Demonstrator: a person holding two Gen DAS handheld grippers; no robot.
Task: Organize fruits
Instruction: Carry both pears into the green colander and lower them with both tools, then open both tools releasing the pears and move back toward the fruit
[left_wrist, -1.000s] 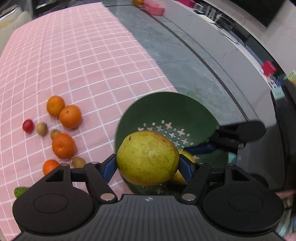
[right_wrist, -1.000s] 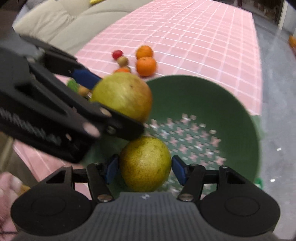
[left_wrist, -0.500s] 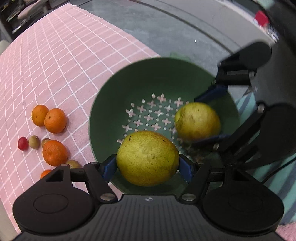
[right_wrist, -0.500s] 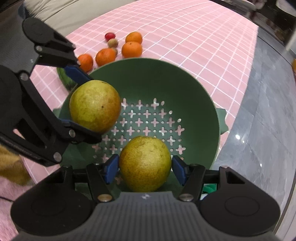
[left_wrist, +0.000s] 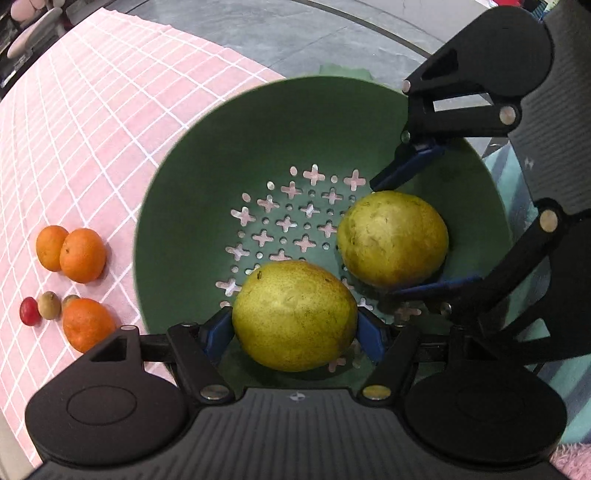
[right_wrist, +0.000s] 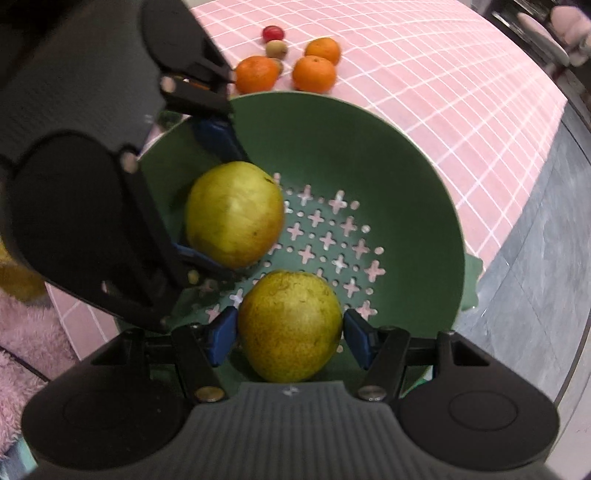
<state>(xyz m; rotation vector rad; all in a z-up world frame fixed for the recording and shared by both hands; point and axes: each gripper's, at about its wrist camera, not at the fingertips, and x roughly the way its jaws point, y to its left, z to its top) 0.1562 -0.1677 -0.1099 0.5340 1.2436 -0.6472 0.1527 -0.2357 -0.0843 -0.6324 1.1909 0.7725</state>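
Both pears hang low inside the green colander bowl (left_wrist: 207, 177), side by side. My left gripper (left_wrist: 293, 334) is shut on one yellow-green pear (left_wrist: 293, 314), its blue pads pressing both sides. My right gripper (right_wrist: 290, 339) is shut on the second pear (right_wrist: 290, 325). In the left wrist view the right gripper (left_wrist: 406, 230) comes in from the right, holding its pear (left_wrist: 391, 238). In the right wrist view the left gripper (right_wrist: 207, 195) enters from the left, holding its pear (right_wrist: 232, 214). Whether either pear touches the bowl's floor I cannot tell.
Three oranges (left_wrist: 83, 254), a small red fruit (left_wrist: 28, 311) and a small brown fruit (left_wrist: 48, 304) lie on the pink checked cloth (left_wrist: 92, 110) left of the bowl. Grey stone surface (right_wrist: 546, 258) borders the cloth. A pink fluffy fabric (right_wrist: 26, 343) lies nearby.
My left gripper has come down with its pear into the bowl beside the right one. Both grippers have rolled, and the bowl now fills more of each view.
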